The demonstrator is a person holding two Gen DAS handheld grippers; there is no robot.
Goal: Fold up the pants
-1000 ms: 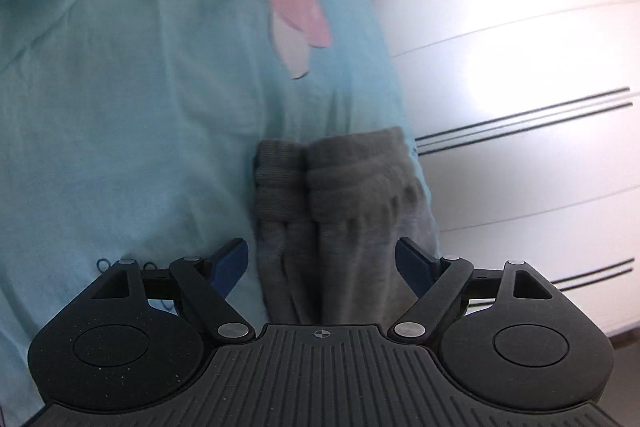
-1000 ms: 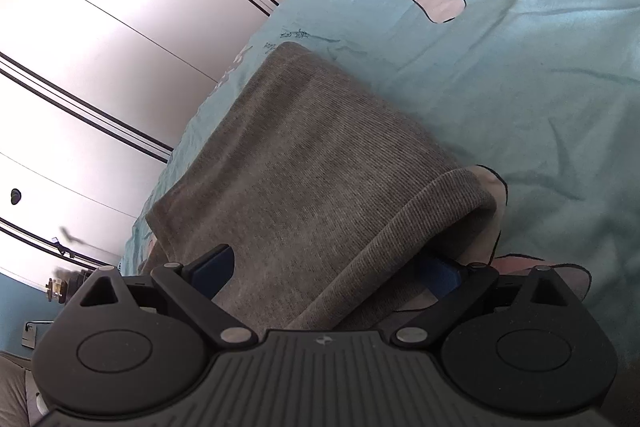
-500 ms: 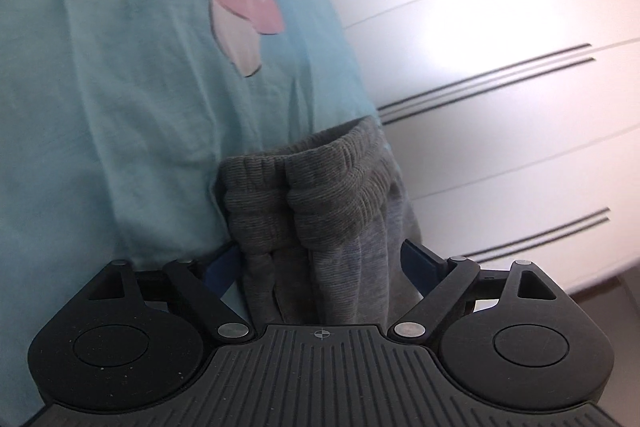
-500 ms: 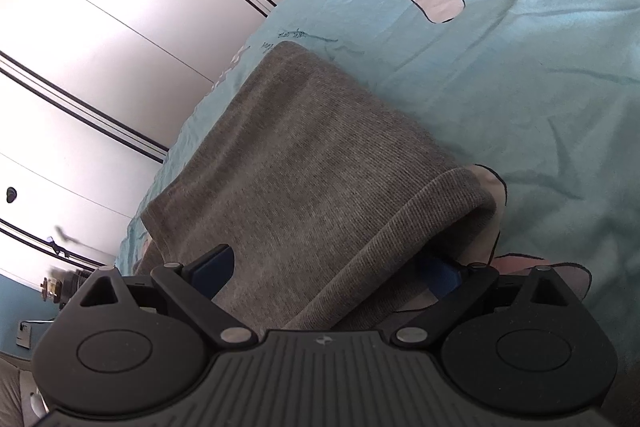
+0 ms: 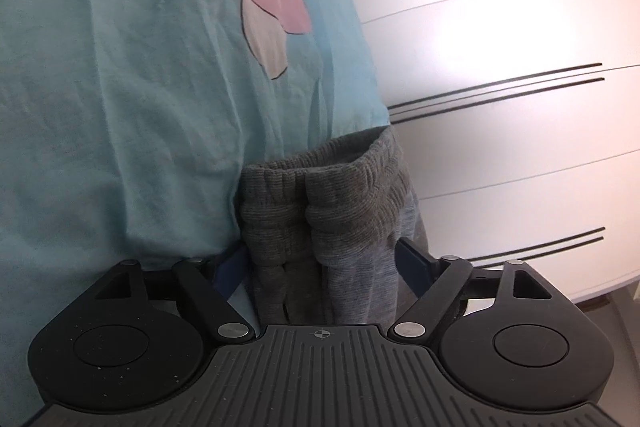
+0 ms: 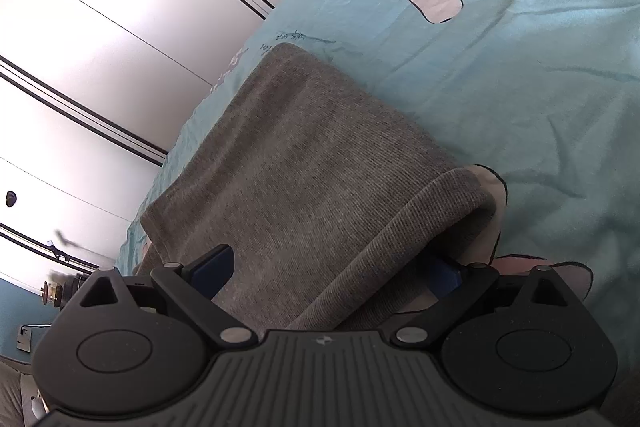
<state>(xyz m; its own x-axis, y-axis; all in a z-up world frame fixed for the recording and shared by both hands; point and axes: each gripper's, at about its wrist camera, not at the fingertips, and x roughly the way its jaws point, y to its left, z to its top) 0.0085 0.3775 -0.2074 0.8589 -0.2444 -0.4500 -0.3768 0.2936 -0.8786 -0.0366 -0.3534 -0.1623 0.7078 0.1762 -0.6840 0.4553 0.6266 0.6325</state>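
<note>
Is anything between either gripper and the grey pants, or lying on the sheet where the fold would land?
Nothing visible: the pants already sit between both grippers' fingers, left gripper, right gripper. The turquoise sheet beyond shows only printed patterns.
</note>
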